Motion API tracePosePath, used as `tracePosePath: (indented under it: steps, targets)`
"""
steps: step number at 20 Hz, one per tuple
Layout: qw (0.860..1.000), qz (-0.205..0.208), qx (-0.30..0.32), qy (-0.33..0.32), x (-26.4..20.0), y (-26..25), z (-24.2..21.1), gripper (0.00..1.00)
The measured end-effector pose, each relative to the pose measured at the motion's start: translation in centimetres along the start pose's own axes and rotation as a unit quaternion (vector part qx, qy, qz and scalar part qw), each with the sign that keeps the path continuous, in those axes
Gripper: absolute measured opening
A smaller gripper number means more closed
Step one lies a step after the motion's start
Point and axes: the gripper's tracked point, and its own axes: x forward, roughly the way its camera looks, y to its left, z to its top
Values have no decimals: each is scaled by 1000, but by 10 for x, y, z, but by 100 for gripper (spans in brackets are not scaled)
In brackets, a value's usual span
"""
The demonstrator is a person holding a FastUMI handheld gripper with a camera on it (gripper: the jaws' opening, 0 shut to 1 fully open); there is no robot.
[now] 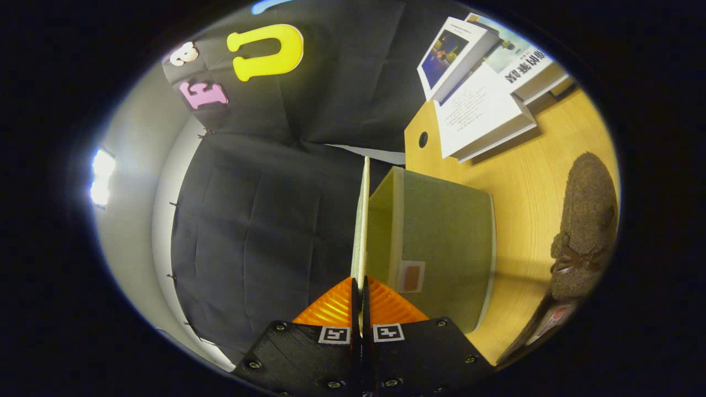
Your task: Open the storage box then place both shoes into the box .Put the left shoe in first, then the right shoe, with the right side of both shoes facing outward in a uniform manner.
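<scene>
The view is rolled sideways, so the wooden table (529,182) runs up the right. The green fabric storage box (441,237) stands on it just ahead of the fingers, its inside wall showing. Its thin pale lid (362,215) is lifted away from the box and seen edge-on. My gripper (359,282) is shut on the lid's near edge, both fingers pressing on it. A brown fuzzy shoe (587,220) with a small bow lies on the table beyond the box, apart from it.
Several white books (480,105) are stacked on the table past the box, near a round cable hole (423,139). A dark flat object (543,325) with a red label lies beside the shoe. Black cloth walls off the booth behind the lid.
</scene>
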Motion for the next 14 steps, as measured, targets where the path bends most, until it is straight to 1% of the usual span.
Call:
tracePosePath:
  steps: [3,6,11,14]
  targets:
    - [1000,-1,-28,2,3,28,3,1]
    - [997,-18,-71,10,13,51,3,2]
    - [989,-29,-143,31,49,94,-5,6]
    - [984,-24,-171,43,75,122,-15,6]
